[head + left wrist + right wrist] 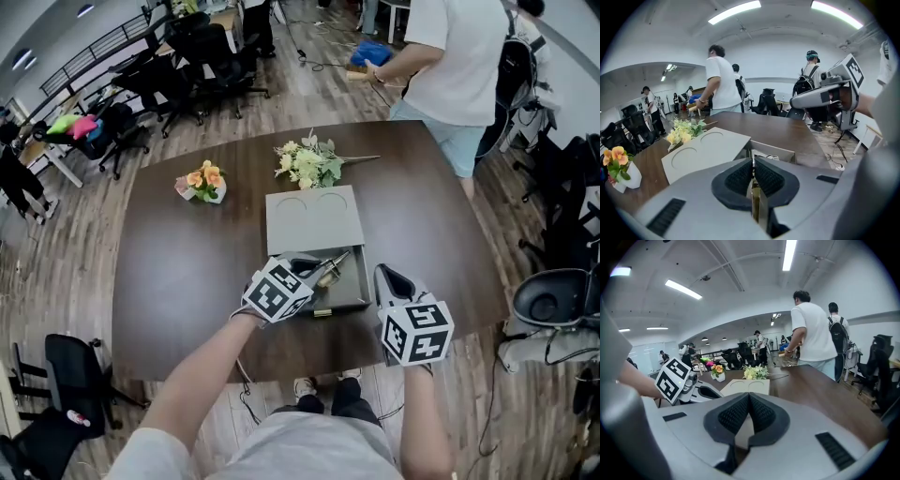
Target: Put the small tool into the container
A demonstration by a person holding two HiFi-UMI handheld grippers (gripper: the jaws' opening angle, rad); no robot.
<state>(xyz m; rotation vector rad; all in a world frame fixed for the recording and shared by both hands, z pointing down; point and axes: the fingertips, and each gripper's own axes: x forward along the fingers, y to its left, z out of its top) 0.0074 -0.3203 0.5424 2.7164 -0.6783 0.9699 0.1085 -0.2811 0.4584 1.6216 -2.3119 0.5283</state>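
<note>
Nearest, the right gripper (749, 397) sits pinched together and empty just right of the open grey box (345, 303) on the worktop (187, 272), while the left gripper (753, 164), clamped on the small brass tool (754, 199), holds it over that box.

1. Dark brown table (178, 281) with rounded corners.
2. Grey container (349, 292) near its front edge. The flat lid (314, 220) lies open toward the far side, showing 2 round recesses.
3. Small pot of orange flowers (202, 184), far left.
4. Pale bouquet (307, 165) lying flat, just beyond the lid.
</note>
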